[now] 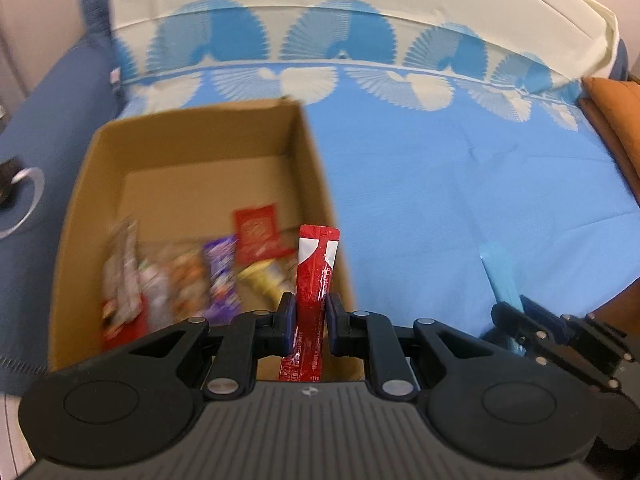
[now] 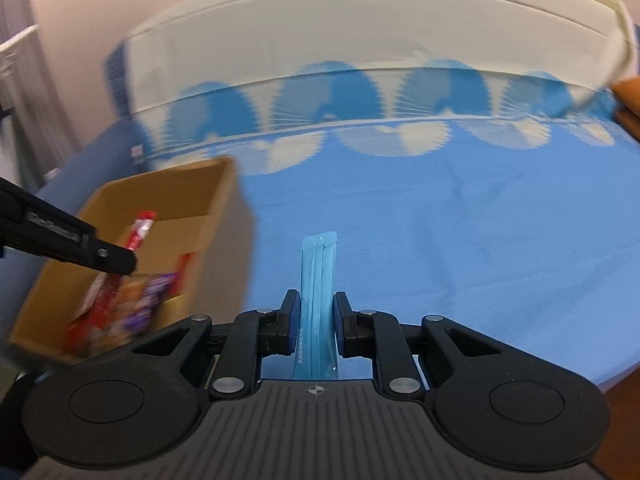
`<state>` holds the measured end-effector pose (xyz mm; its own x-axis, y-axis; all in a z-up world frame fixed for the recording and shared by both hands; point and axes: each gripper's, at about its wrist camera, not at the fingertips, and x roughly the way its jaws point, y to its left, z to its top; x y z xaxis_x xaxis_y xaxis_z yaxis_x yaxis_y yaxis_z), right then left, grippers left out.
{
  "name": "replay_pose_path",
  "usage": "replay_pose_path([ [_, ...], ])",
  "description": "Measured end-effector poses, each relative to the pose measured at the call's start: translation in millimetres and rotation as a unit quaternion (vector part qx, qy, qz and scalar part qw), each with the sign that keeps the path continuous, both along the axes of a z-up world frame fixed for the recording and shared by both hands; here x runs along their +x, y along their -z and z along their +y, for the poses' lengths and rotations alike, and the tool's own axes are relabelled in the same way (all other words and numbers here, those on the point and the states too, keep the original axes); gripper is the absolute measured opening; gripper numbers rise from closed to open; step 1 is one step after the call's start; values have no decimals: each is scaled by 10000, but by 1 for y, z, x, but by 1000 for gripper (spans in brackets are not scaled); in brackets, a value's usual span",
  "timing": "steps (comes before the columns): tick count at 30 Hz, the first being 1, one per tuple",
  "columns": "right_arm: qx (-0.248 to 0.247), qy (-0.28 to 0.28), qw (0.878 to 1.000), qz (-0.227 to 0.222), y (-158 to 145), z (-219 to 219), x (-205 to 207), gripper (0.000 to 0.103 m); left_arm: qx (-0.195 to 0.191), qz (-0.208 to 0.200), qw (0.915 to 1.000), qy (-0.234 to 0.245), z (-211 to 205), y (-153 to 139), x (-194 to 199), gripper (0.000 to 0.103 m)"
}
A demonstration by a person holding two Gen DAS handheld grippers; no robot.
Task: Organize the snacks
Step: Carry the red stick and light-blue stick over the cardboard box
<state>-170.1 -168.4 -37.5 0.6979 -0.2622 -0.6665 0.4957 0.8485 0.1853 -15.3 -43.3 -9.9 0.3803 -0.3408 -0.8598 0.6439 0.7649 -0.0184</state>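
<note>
Left gripper (image 1: 311,312) jaws pinch red stick (image 1: 314,280) upright, box (image 1: 192,148) ahead. Right gripper (image 2: 316,316) jaws pinch blue stick (image 2: 318,280).

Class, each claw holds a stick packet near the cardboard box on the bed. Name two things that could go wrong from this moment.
1. The left claw grips the red packet right above the cardboard box's near right wall, so a release here might land it on the rim or outside.
2. The right claw, holding the blue packet, sits close beside the left; both heading for the box could collide.
</note>
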Motion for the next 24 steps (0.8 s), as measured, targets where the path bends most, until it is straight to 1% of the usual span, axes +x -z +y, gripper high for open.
replay_pose_path([
  [3, -32, -366, 9993, -72, -13, 33, 0, 19, 57, 2, 9998, -198, 39, -3, -8, 18],
  [6, -214, -767, 9968, -50, -20, 62, 4, 19, 72, -22, 9991, -426, 77, -2, -14, 18],
  [11, -368, -1074, 9935, 74, -23, 93, 7, 19, -89, -67, 9973, -726, 118, -2, -23, 18],
  [16, -563, -1129, 9920, 28, -32, 113, -1, 19, -299, -102, 9965, -770, 135, -8, -31, 18],
  [24, -736, -1081, 9914, 14, -38, 121, -8, 19, -465, -152, 9962, -721, 139, -11, -38, 18],
])
